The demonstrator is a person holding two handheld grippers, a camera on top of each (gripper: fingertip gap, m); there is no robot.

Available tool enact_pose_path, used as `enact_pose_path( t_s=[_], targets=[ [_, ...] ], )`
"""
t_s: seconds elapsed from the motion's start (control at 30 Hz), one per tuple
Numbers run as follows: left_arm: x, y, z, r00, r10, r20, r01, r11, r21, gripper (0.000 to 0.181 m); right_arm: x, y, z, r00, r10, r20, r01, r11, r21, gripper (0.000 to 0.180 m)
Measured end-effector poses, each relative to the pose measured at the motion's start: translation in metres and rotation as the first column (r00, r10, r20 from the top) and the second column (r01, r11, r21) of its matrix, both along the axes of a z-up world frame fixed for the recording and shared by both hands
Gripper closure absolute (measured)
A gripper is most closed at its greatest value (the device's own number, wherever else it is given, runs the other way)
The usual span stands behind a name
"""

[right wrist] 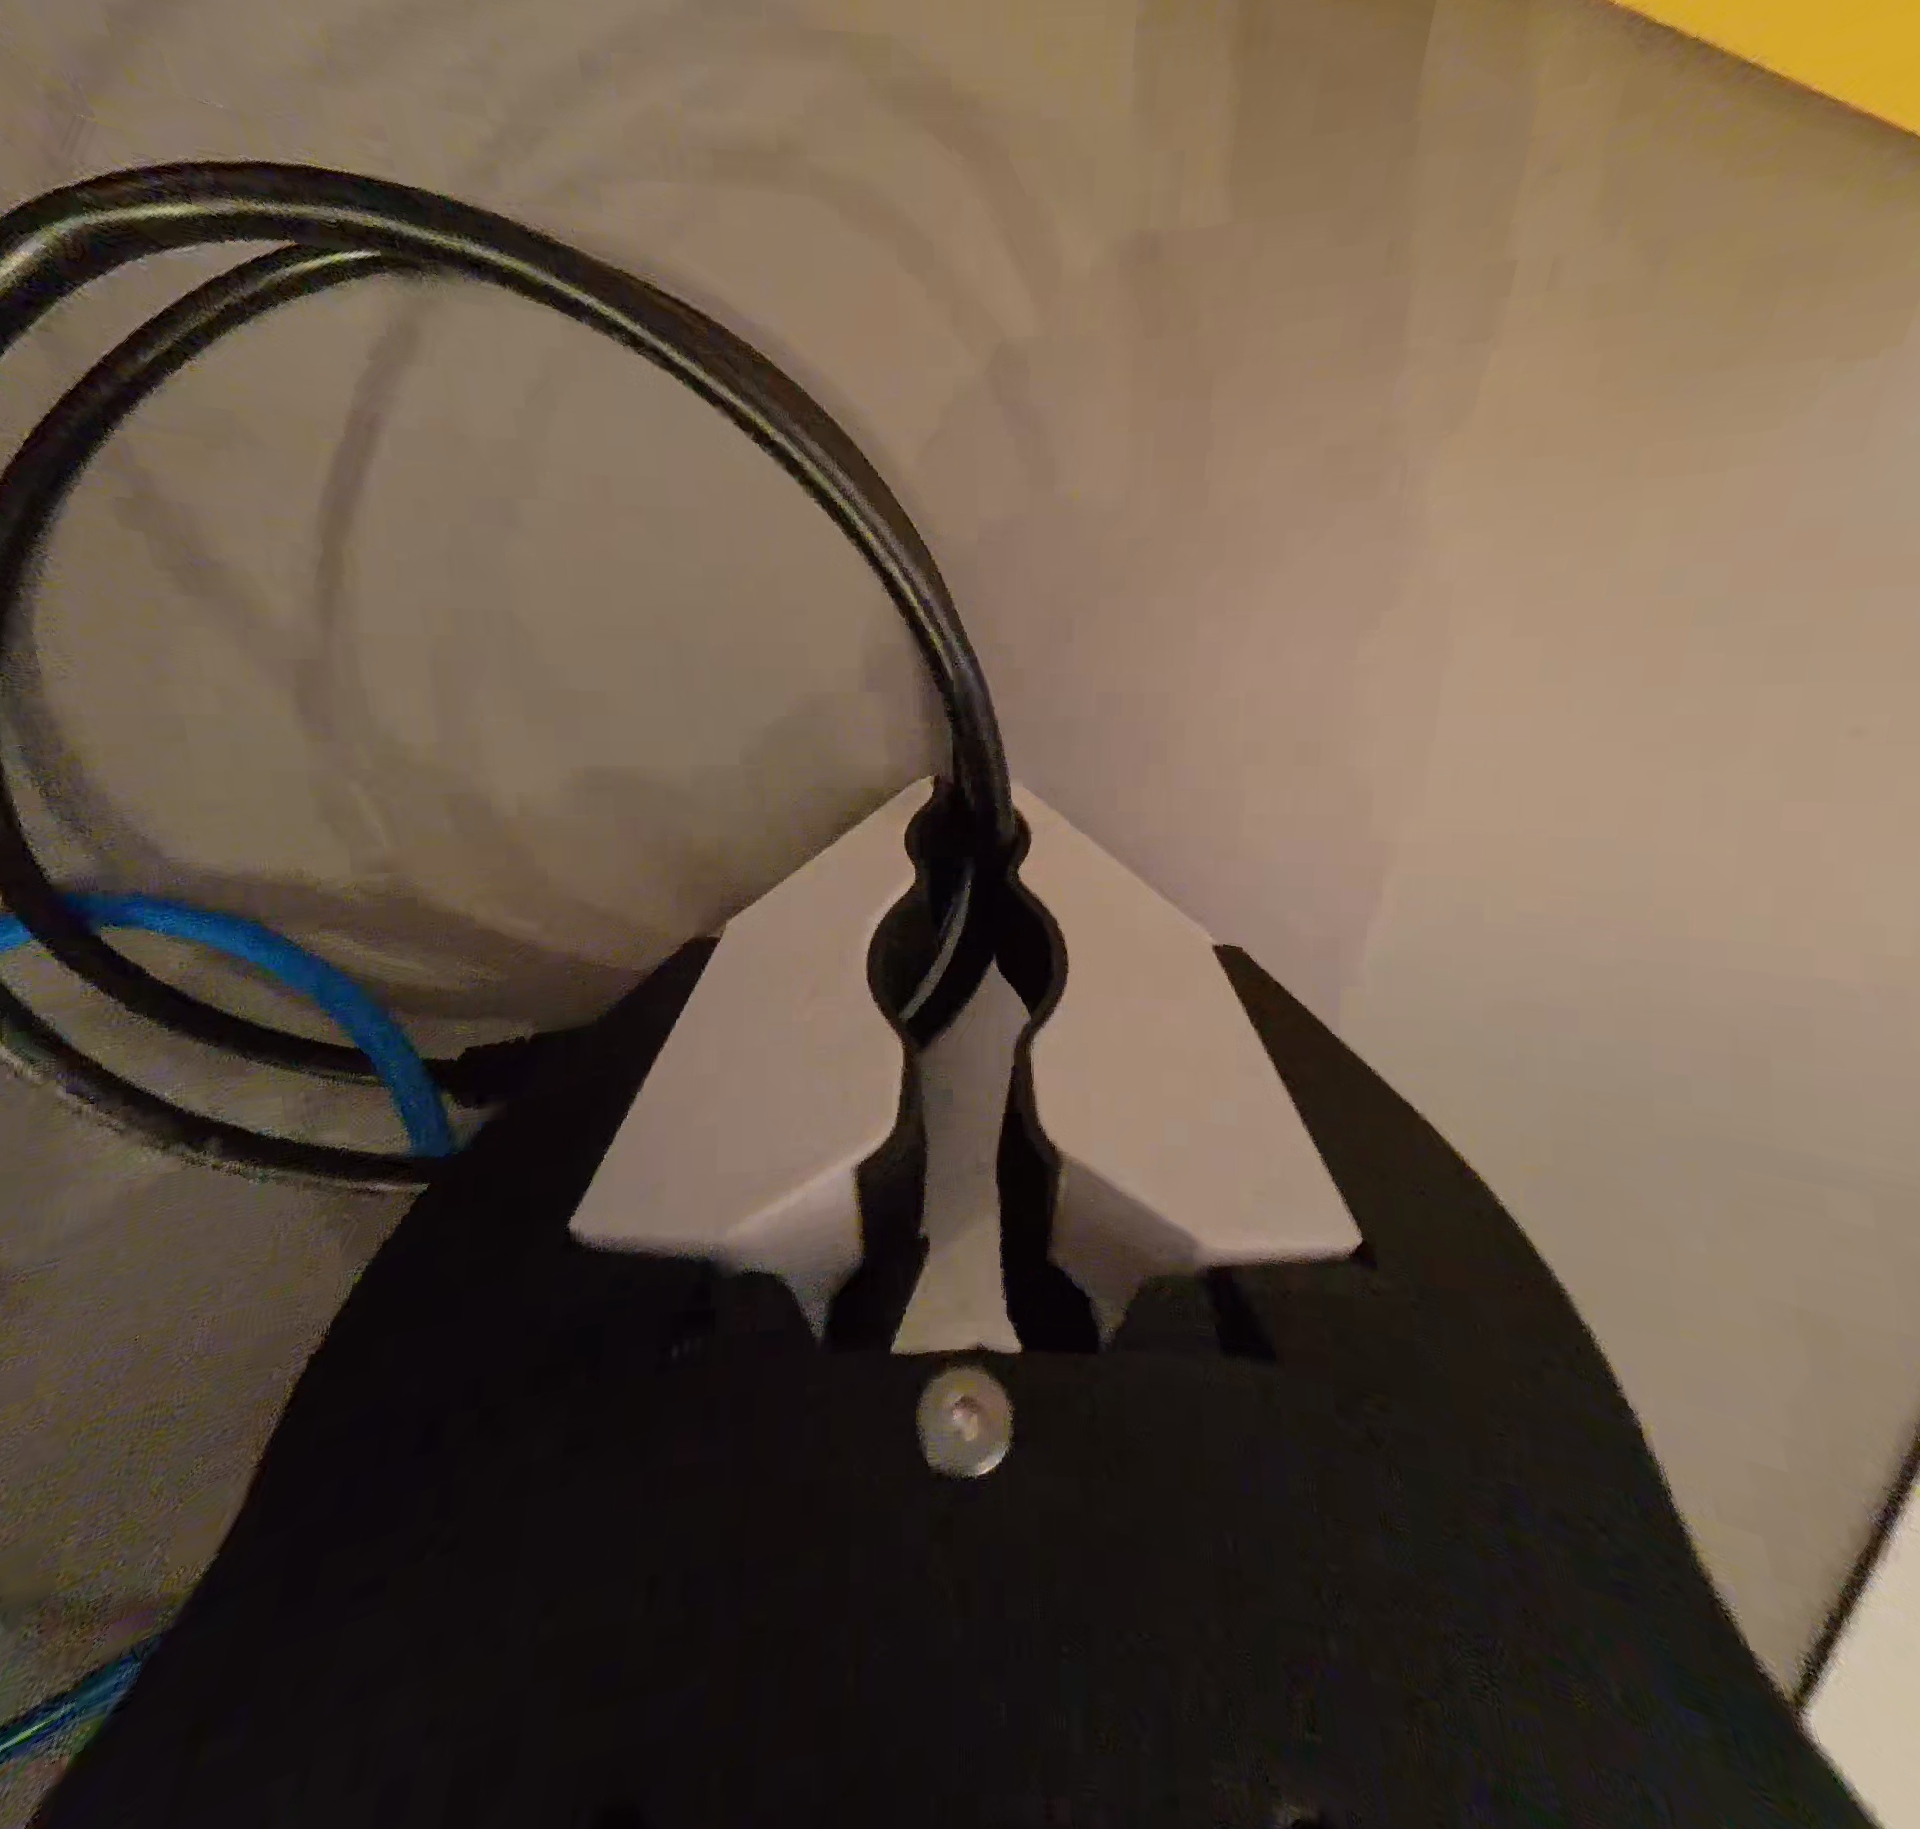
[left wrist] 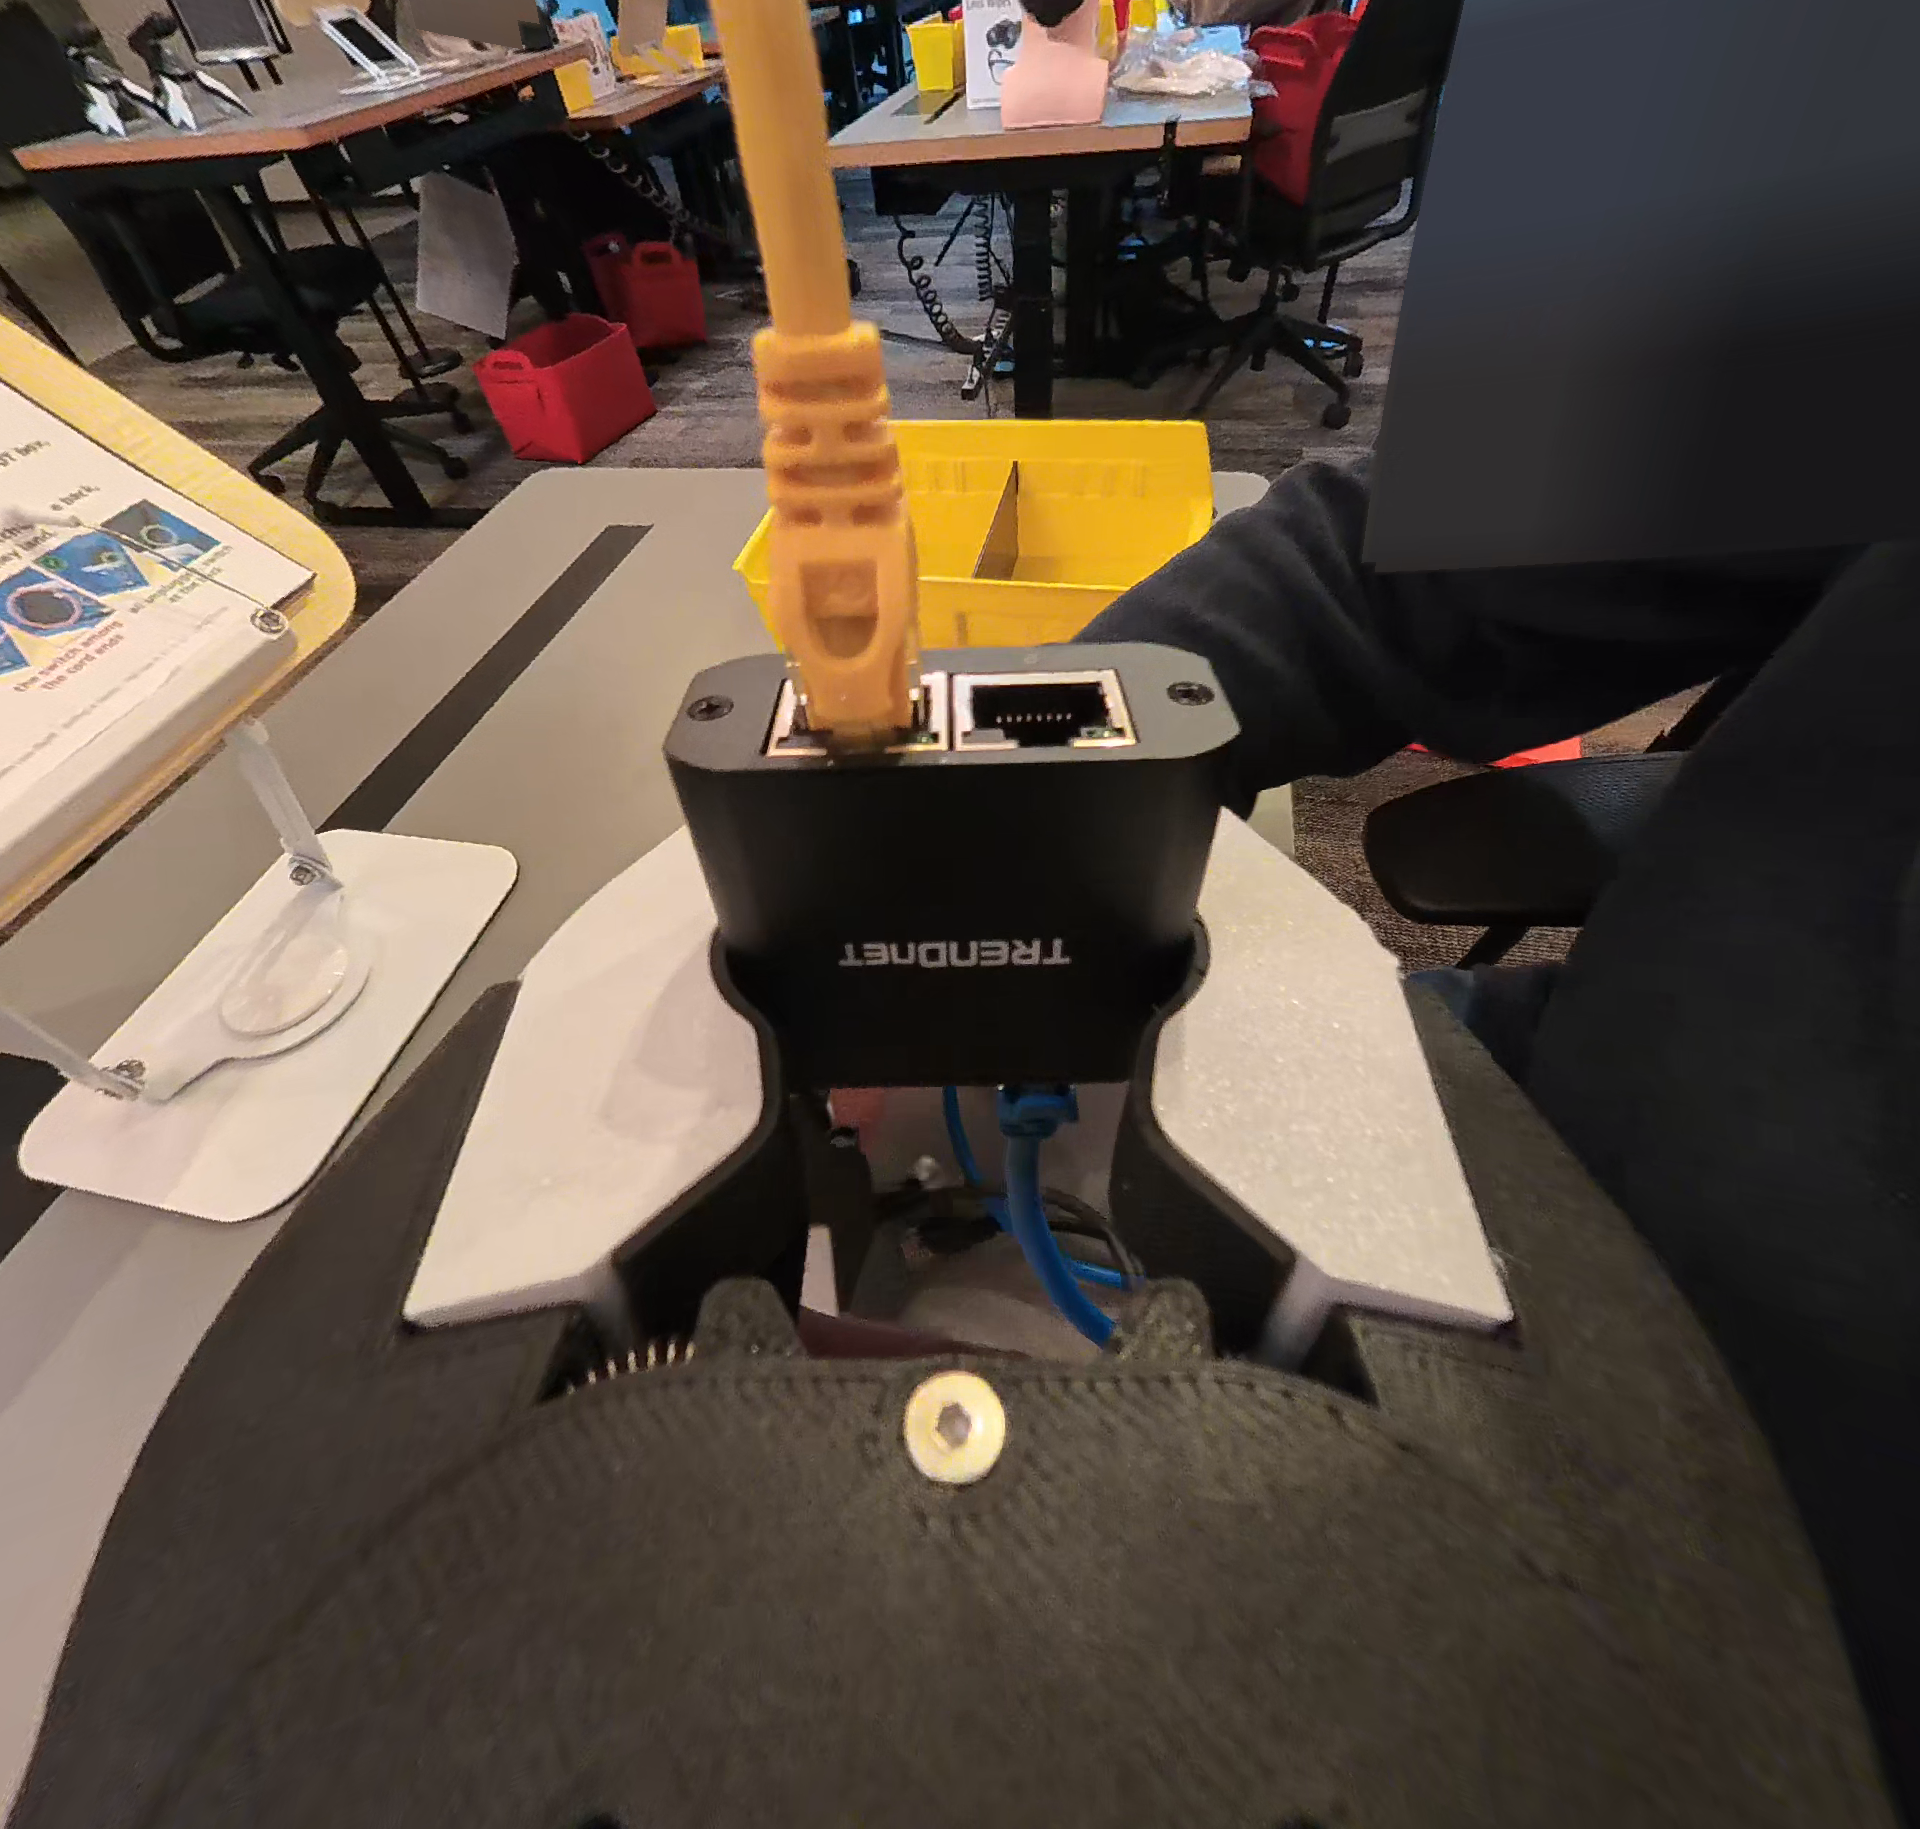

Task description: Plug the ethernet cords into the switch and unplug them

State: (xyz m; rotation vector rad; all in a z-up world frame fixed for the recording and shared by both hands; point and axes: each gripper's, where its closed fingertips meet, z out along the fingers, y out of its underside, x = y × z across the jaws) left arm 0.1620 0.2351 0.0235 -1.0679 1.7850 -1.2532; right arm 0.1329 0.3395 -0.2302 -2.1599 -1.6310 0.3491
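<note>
1. Left tool (left wrist: 961, 958) clamps the black switch (left wrist: 951, 844) — white brand lettering on its side, upside down.
2. Yellow ethernet cord (left wrist: 836, 574) sits in its left port.
3. Right tool (right wrist: 966, 844) pinches a black cord (right wrist: 727, 377) above the counter (right wrist: 1351, 532).

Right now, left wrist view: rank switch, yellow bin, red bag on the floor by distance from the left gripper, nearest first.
1. Switch: held in the left gripper, dead centre.
2. Yellow bin: on the table just behind the switch, slightly right.
3. Red bag: on the floor beyond the table edge, to the left.
</note>
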Motion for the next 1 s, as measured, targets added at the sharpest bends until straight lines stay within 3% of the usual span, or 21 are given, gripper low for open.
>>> enact_pose_path(
  t_s=[0.23, 0.33, 0.47, 0.6, 0.77, 0.87, 1.0],
  targets=[
    [-0.013, -0.022, -0.001, 0.998, -0.055, -0.002, 0.055, 0.996, -0.066, 0.107, 0.053, 0.052, 0.040, 0.930, -0.318, -0.184, 0.333, 0.941, 0.060, 0.179],
    [-0.017, -0.038, -0.011, 0.995, -0.095, -0.039, 0.093, 0.994, -0.055, 0.107, 0.099, 0.077, 0.060, 0.848, -0.465, -0.254, 0.498, 0.863, 0.086, 0.179],
    [-0.022, -0.050, -0.033, 0.987, -0.124, -0.098, 0.120, 0.992, -0.048, 0.107, 0.165, 0.097, 0.089, 0.671, -0.629, -0.393, 0.694, 0.719, 0.034, 0.178],
    [-0.024, -0.037, -0.054, 0.987, -0.084, -0.139, 0.083, 0.996, -0.015, 0.107, 0.202, 0.086, 0.100, 0.601, -0.687, -0.409, 0.745, 0.666, -0.025, 0.179],
    [-0.023, -0.011, -0.078, 0.985, -0.014, -0.173, 0.017, 1.000, 0.018, 0.107, 0.213, 0.047, 0.095, 0.644, -0.705, -0.295, 0.729, 0.683, -0.043, 0.178],
    [-0.022, 0.011, -0.094, 0.978, 0.059, -0.200, -0.046, 0.997, 0.069, 0.107, 0.229, 0.021, 0.075, 0.676, -0.728, -0.114, 0.734, 0.678, 0.022, 0.179],
    [-0.020, 0.028, -0.111, 0.966, 0.118, -0.229, -0.098, 0.990, 0.098, 0.107, 0.232, -0.017, 0.030, 0.707, -0.704, 0.065, 0.707, 0.704, -0.065, 0.178]
  ],
)
